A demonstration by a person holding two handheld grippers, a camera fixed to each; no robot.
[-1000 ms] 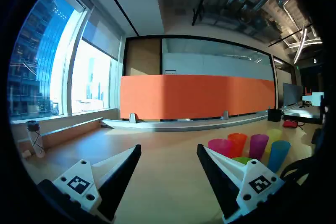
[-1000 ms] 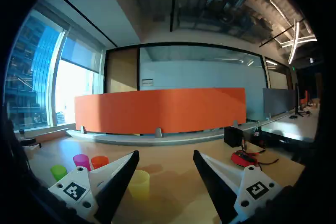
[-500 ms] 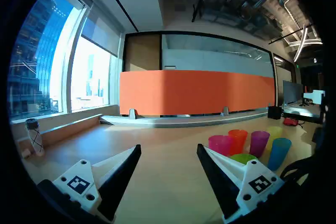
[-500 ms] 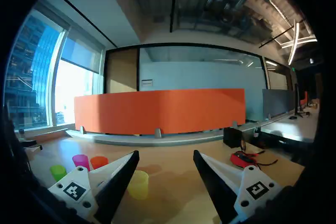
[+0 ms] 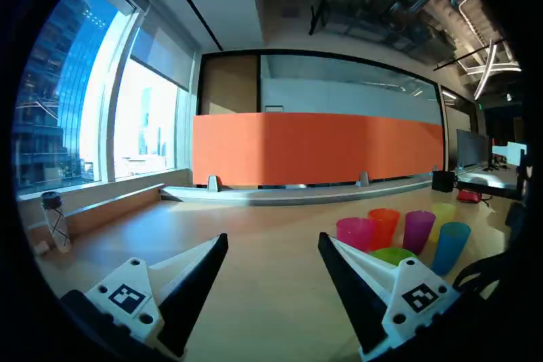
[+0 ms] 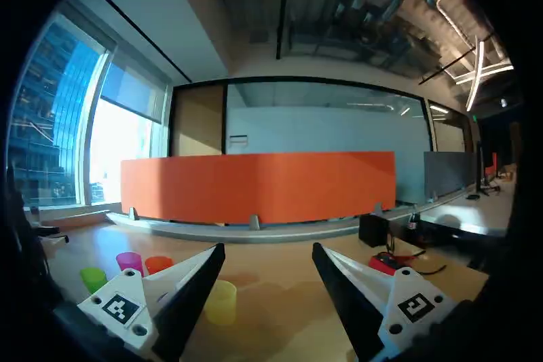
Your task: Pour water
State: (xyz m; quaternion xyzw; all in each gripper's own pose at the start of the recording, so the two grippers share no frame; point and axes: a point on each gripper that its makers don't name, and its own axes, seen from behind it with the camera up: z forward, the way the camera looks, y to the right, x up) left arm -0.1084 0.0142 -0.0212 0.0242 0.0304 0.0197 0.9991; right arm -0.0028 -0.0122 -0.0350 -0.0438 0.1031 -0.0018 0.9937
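Several plastic cups stand on the wooden table at the right of the left gripper view: a pink cup (image 5: 356, 233), an orange cup (image 5: 384, 223), a purple cup (image 5: 417, 229), a yellow cup (image 5: 443, 213), a blue cup (image 5: 451, 247) and a green cup (image 5: 392, 255) partly behind my finger. My left gripper (image 5: 271, 250) is open and empty, left of the cups. In the right gripper view a yellow cup (image 6: 220, 301), an orange cup (image 6: 158, 264), a pink cup (image 6: 129, 261) and a green cup (image 6: 93, 278) sit low left. My right gripper (image 6: 268, 257) is open and empty above the table.
An orange divider panel (image 5: 315, 148) runs across the back of the table. A bottle (image 5: 54, 219) stands on the window ledge at the left. A black box (image 6: 374, 230) and a red object with cables (image 6: 387, 264) lie at the right.
Both views have shifted slightly: the right gripper's camera has tilted up a little, so the cups sit lower in it. Both grippers stay open.
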